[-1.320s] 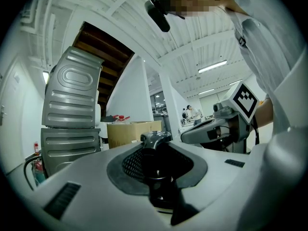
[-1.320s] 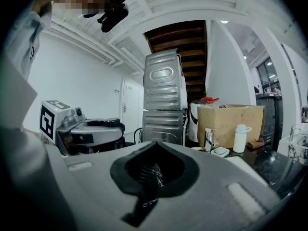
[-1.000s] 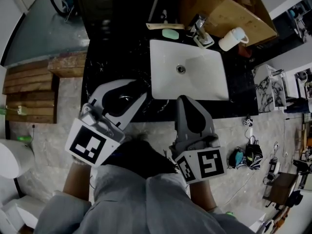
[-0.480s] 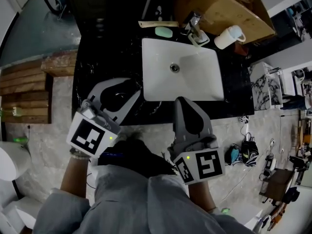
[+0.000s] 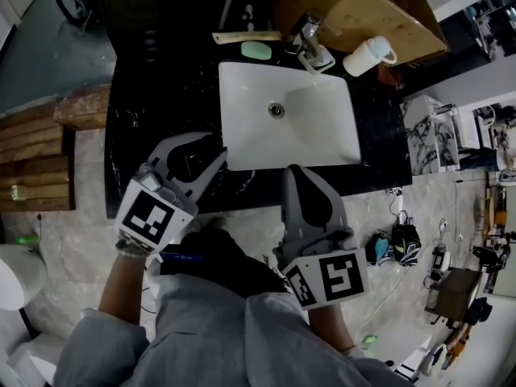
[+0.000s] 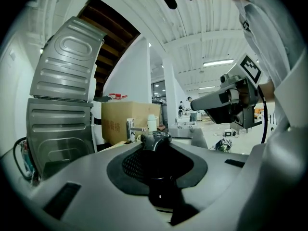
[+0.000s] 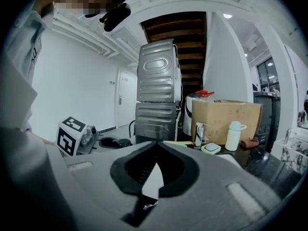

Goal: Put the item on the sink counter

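My left gripper (image 5: 216,153) is shut on a small dark item (image 5: 193,163) with a shiny rounded top (image 6: 155,139). It hovers over the front edge of the black marble sink counter (image 5: 153,95), just left of the white basin (image 5: 314,135). In the left gripper view the item fills the hollow between the jaws, and what it is cannot be made out. My right gripper (image 5: 295,172) is shut and holds nothing. It sits before the counter's front edge below the basin, and its tips (image 7: 155,147) meet.
At the back of the counter are a faucet (image 5: 310,43), a green soap in its dish (image 5: 256,51), a white mug (image 5: 367,55) and a cardboard box (image 5: 363,6). Stacked grey machines (image 7: 156,95) stand behind. Wooden planks (image 5: 40,160) lie at left, with gear on the floor at right.
My left gripper has sunk toward the counter with the dark item still in its jaws. The right gripper has shifted slightly. The head view has swung, so the sink sits further left.
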`<state>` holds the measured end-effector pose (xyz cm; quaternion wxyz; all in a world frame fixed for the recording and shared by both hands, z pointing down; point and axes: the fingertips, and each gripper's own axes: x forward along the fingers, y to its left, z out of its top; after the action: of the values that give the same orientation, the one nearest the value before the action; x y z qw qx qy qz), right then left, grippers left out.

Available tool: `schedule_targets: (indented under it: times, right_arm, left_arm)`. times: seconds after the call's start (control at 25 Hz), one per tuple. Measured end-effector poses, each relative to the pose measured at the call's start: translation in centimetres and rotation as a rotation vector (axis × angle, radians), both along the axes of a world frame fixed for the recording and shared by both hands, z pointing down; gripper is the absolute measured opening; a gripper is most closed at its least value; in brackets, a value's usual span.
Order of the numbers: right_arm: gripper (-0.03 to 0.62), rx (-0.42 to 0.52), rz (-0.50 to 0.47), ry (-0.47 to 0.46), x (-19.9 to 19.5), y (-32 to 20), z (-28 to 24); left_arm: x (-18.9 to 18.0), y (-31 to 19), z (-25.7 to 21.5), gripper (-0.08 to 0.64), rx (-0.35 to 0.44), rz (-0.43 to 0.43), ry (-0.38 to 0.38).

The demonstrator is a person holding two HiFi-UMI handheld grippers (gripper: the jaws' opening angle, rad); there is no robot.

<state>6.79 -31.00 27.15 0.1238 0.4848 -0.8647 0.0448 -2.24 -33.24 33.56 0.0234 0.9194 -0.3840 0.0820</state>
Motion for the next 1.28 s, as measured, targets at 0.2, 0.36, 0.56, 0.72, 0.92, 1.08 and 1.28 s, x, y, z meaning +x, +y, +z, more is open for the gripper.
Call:
schedule_targets:
  times: [0.2,0.36,0.56,0.72,0.92,1.08,1.28]
  right_arm:
    - [-0.003,-0.007,0.012,0.004,0.4,-0.3,0.2]
    - [-0.003,-0.014,0.016,0.008,0.5,-0.4,0.5]
    - [-0.003,-0.021,0.016,0.004,0.6,-0.6,0.6]
    - [-0.003,-0.022,0.015,0.0,0.6,-0.7,0.7]
    - [-0.003,-0.023,0.013,-0.004,0.4,-0.7,0.9]
    - [-0.003,-0.027,0.005,-0.007,0.3,-0.6,0.9]
    - [-0.003,-0.028,-0.005,-0.005,0.1,-0.6,1.0]
  left_arm:
    - [0.0,-0.8,1.2,0.094,-0.012,0.01,-0.007]
    - [0.0,-1.2,2.1,0.094,-0.036,0.001,-0.001]
    - [0.1,-1.4,3.4,0.094,0.009,0.05,-0.079]
    - [0.0,-1.3,3.3,0.094,-0.057,0.011,0.014]
    - [0.0,-1.3,3.3,0.094,-0.044,0.027,0.036]
    - [0.1,-1.2,3.4,0.094,-0.04,0.034,0.02]
    - [0.0,-1.5,3.6,0.116,-0.048,0.02,0.02]
